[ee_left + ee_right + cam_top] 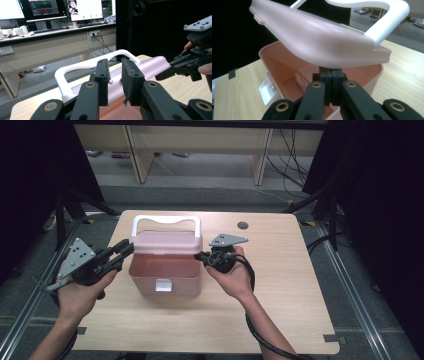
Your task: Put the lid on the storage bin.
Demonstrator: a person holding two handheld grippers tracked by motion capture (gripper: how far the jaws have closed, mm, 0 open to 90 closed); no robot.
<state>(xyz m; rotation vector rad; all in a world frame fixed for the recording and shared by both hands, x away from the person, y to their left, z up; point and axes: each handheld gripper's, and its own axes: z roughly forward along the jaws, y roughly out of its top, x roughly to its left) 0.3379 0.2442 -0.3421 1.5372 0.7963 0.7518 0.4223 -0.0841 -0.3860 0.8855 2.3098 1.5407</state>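
1. A pink box [165, 272] stands near the middle of the table [280, 285], its white latch [162, 285] hanging on the front wall at 6 o'clock.
2. The lid [166, 242] is raised, hinged along the back edge at 12 o'clock, and tilts over the open box. Its white handle [166, 222] stands up above it.
3. The left gripper [120, 254] comes in from 9 o'clock and reaches the lid's left end. In the left gripper view its fingers [131, 80] stand at a narrow gap, with the lid's edge [150, 67] and handle [82, 66] just beyond them. Whether the pads press on the lid cannot be told.
4. The right gripper [202, 256] comes in from 3 o'clock, held by the right hand [232, 275]. In the right gripper view its fingers [337, 86] are pressed together with no gap, their tips just under the lid's [317, 42] lower edge, above the box's [274, 60] open inside. Nothing shows between them.
5. In the left gripper view the right gripper [172, 68] points at the lid's far end.
6. The box's inside looks empty where it can be seen.
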